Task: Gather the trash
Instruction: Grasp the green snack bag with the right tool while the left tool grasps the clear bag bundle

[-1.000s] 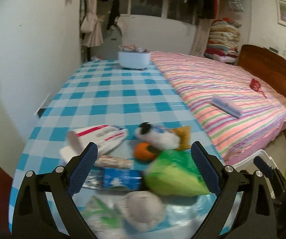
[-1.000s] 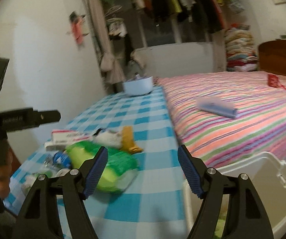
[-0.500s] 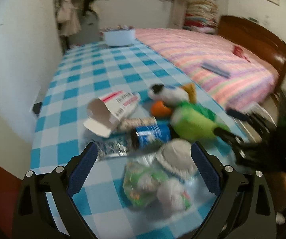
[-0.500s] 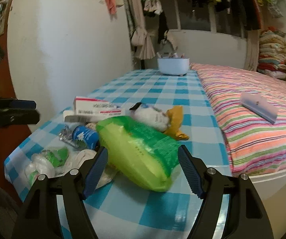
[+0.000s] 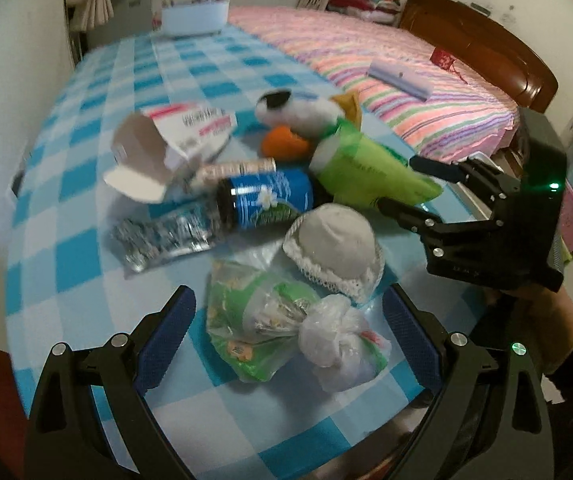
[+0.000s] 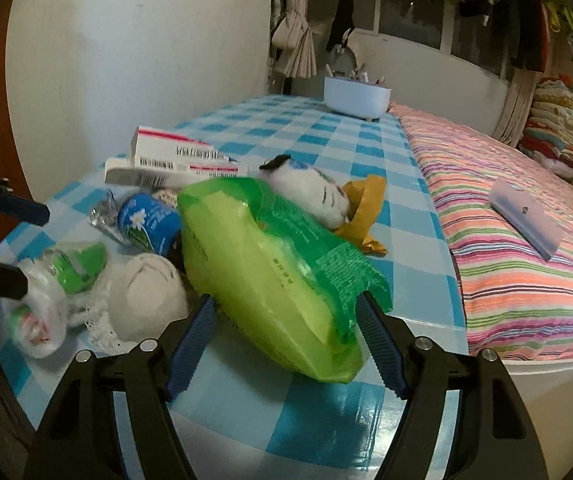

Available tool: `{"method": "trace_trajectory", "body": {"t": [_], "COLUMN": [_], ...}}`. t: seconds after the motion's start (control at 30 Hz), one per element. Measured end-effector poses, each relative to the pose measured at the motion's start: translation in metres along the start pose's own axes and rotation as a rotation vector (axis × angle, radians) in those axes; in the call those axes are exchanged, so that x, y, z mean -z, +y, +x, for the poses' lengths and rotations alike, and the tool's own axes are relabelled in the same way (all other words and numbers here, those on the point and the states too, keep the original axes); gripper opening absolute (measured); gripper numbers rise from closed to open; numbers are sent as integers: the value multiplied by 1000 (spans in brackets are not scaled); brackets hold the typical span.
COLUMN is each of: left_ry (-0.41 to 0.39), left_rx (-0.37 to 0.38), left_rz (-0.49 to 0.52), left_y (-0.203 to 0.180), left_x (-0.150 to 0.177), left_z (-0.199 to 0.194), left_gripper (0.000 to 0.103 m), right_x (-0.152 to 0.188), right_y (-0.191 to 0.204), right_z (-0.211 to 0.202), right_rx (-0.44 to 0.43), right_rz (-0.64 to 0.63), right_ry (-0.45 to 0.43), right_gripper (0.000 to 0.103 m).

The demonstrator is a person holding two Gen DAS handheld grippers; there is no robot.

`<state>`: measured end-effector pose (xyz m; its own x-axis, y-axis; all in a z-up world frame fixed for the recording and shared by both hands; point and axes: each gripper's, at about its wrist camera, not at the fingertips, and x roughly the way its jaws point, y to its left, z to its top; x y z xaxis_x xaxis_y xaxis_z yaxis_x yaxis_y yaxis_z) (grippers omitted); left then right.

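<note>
A heap of trash lies on the blue-checked table (image 5: 86, 264). My left gripper (image 5: 288, 342) is open around a knotted clear bag with green wrappers (image 5: 282, 332). Beyond it lie a grey lace-edged ball (image 5: 332, 244), a blue bottle (image 5: 266, 198), a foil wrapper (image 5: 158, 236) and an open white carton (image 5: 166, 140). My right gripper (image 6: 286, 344) is open, its jaws on either side of the near end of a green plastic pack (image 6: 270, 272). The pack also shows in the left wrist view (image 5: 366, 172), with my right gripper (image 5: 410, 184) beside it.
A white plush toy (image 6: 310, 188) and a yellow wrapper (image 6: 366, 208) lie behind the pack. A white bin (image 6: 546, 408) stands below the table edge at right. A pale tub (image 6: 356, 96) sits at the table's far end. A striped bed (image 6: 518, 208) runs alongside.
Both grippers have moved in toward the heap. The right one has come up to the green pack, and the left one now brackets the knotted bag. Both stay open.
</note>
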<state>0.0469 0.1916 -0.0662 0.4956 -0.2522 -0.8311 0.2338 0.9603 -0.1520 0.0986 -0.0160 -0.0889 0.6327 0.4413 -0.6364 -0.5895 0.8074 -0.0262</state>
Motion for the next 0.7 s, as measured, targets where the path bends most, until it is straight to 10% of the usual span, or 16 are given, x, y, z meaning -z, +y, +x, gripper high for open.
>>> {"method": "trace_trajectory", "body": {"t": [0.3, 0.47, 0.7], "left_ry": [117, 84, -7], "left_rx": [8, -16, -91], "left_rz": [-80, -90, -116], "left_y": [14, 13, 13], "left_x": [2, -4, -16], "left_z": [35, 38, 28], "left_gripper": [93, 86, 67], "right_x": [-2, 0, -4], "right_y": [0, -6, -26], "right_z": [18, 14, -5], "right_rx": [-4, -8, -28], "right_rz": [-19, 3, 105], "right_ry": [91, 69, -32], "right_gripper": [40, 18, 14]}}
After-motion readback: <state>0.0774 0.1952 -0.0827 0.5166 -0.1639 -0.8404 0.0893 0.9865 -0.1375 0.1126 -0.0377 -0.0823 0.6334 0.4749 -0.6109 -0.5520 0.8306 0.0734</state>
